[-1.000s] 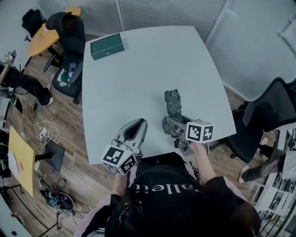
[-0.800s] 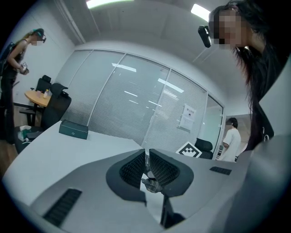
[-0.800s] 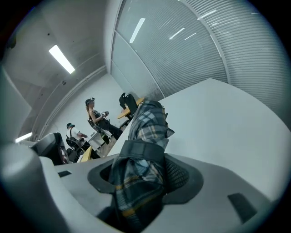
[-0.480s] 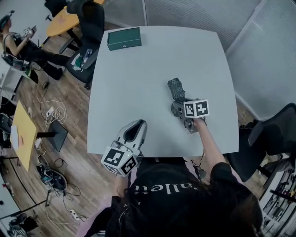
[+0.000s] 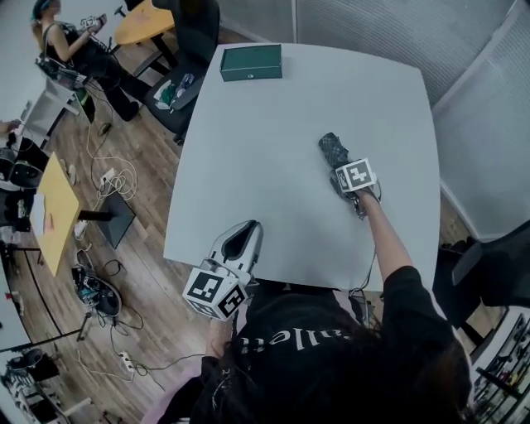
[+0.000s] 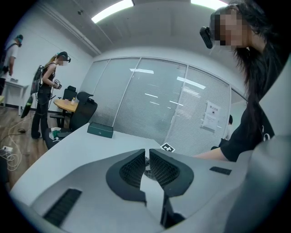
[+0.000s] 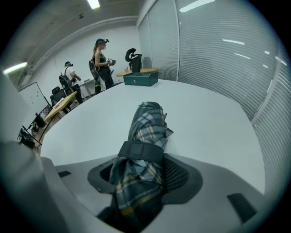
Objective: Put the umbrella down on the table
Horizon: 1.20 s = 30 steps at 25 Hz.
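A folded umbrella of dark plaid cloth with a black strap is clamped in my right gripper over the right half of the pale grey table. In the right gripper view the umbrella runs out from between the jaws of the right gripper, slanting down to the tabletop; whether its far end touches I cannot tell. My left gripper hangs at the table's near edge. The left gripper view shows the left gripper shut with nothing in it.
A dark green box lies at the table's far edge. A black office chair and an orange table stand beyond the far left corner, with people nearby. Another black chair is at the right. Cables litter the wooden floor.
My right gripper has carried the umbrella from the table's near edge farther out over the top and lower, rolling as it went. The left gripper has stayed near the front edge.
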Tool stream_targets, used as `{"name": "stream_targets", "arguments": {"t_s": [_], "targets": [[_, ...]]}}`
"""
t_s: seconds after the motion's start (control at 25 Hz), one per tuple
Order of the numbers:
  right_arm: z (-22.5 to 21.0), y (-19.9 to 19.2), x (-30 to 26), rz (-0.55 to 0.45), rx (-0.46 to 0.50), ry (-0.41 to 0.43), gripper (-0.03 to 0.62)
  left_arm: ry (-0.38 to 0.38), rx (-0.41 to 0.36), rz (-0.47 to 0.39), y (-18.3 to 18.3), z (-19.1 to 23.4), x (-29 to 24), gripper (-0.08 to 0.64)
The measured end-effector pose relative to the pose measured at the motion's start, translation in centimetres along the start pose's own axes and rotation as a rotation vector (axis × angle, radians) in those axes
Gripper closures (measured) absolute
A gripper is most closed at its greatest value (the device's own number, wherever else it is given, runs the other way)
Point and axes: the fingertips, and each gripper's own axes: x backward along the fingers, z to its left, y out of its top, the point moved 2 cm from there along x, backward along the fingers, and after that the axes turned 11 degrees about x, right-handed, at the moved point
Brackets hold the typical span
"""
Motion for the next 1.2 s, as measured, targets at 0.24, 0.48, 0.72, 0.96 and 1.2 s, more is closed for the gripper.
{"name": "stream_targets", "arguments": {"t_s": [0.24, 0.48, 0.72, 0.96, 1.2], "targets": [[-1.3, -1.3, -1.9, 0.053, 0.189, -0.046, 0.347, 0.028, 0.001, 0.001, -0.1, 0.2, 0.0, 0.514], [-1.5, -1.9, -2.5, 0.058, 0.173, -0.066, 0.328, 0.031, -0.002, 0.009, 0.1, 0.7, 0.0, 0.514], [-1.0, -1.4, -1.1, -0.013, 0.089, -0.092, 0.313, 0.009, -0.007, 0.02, 0.1, 1.2, 0.2, 0.514], [0.2, -0.1, 3.1, -0.172, 0.012, -0.116, 0.314, -0.036, -0.009, 0.038, 0.1, 1.2, 0.3, 0.514], [4.3, 0.0, 8.4, -0.318, -0.101, -0.063, 0.333, -0.099, -0.015, 0.07, -0.4, 0.9, 0.7, 0.514]]}}
